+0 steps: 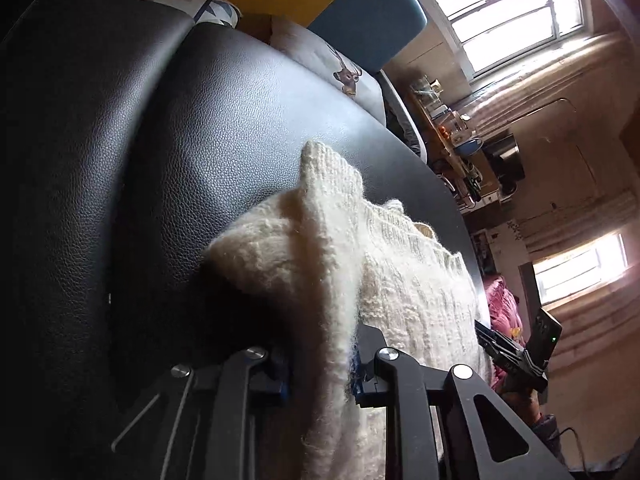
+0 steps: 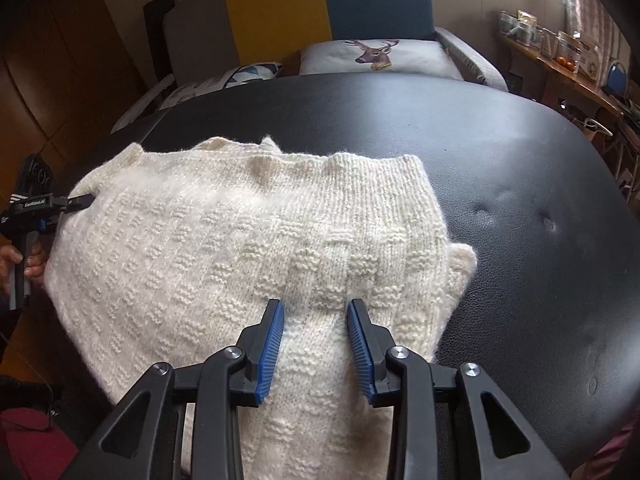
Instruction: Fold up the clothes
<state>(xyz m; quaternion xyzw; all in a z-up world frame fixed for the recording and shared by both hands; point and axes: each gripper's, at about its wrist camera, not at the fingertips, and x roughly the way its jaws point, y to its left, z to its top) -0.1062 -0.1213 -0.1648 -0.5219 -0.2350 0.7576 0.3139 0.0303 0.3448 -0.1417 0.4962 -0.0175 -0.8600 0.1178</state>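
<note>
Lying on: the cream knitted sweater point(image 2: 248, 240) is spread over a black leather-look worktop point(image 2: 520, 168), part of it doubled over and one end hanging off the near edge.
Garment state: the ribbed hem runs along the far side; a small flap sticks out at the right. The spread would fit a fold half made or one being reopened; which, cannot be told.
Left gripper point(image 1: 320, 376): jaws closed on a raised edge of the sweater at its left side, the knit bunched between the blue pads and pulled up into a peak.
Right gripper point(image 2: 316, 344): jaws standing wide apart over the near middle of the sweater, a strip of knit between them; they grip nothing that shows.
Handling, as judged: soft, limp and fuzzy, fairly bulky for its weight; it will sag and stretch where lifted from one point, and loose stitches could snag on the ribbed pads.
Where to take hold, as judged: at firm edges such as the ribbed hem or a doubled fold line, both grippers well apart, pinching all layers.
Behind: a sofa with a deer-print cushion point(image 2: 376, 54).
</note>
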